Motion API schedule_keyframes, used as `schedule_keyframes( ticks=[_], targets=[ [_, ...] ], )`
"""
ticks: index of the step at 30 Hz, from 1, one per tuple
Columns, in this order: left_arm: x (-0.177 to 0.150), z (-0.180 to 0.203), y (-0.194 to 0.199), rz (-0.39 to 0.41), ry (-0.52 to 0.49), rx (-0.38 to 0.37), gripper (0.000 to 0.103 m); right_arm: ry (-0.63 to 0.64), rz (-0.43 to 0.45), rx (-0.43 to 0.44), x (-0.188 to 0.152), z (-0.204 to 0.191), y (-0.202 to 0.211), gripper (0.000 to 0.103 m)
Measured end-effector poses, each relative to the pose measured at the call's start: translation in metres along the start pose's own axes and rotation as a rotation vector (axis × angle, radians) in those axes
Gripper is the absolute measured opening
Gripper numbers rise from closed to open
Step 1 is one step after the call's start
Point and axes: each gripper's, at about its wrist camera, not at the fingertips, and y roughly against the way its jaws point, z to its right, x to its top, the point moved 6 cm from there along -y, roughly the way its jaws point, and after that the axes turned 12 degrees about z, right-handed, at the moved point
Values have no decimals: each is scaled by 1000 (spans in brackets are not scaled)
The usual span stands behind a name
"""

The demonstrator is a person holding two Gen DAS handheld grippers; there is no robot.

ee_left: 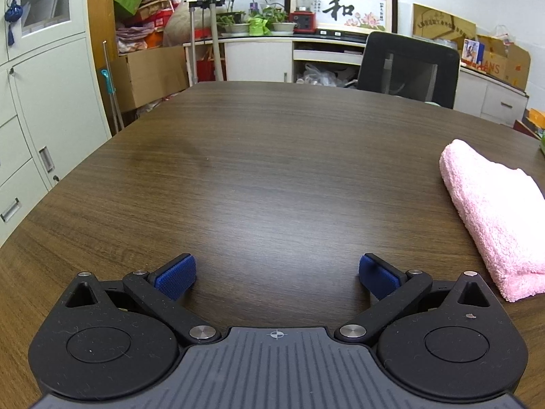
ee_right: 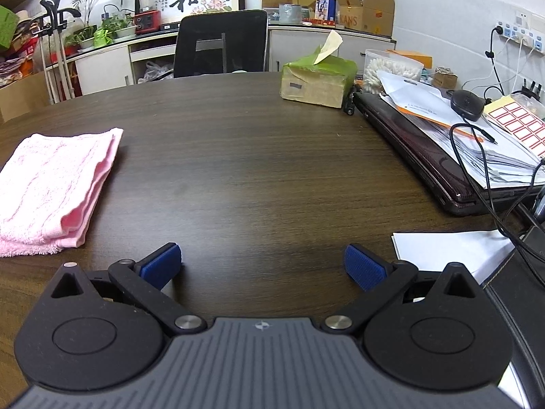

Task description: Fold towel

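While the pink towel (ee_right: 51,184) lies folded on the dark bench (ee_right: 259,156), we hold both tools off it. Our left hand-held gripper (ee_left: 276,274) gapes wide, empty, towel to its right. Our right hand-held gripper (ee_right: 262,264) likewise spreads wide, towel to its left.

**Two matching black grippers with blue pads**

The left gripper (ee_left: 276,274) and the right gripper (ee_right: 262,266) look the same. Each has a grey ribbed body with a small white crosshair mark at its front edge, flanked by two round black housings with a circular recess. Black link arms hinge on silver round pins and carry fingers faced with blue textured pads (ee_left: 177,277) (ee_right: 364,267). Each outer housing rises to a triangular cut-out topped by a small silver screw.
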Motion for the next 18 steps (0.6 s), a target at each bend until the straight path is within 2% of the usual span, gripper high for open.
schedule_keyframes(
  ticks=[18],
  targets=[
    [1,-2,-6,-1,-10,-16,103,3,-2,2,2,-1,0,103]
  ],
)
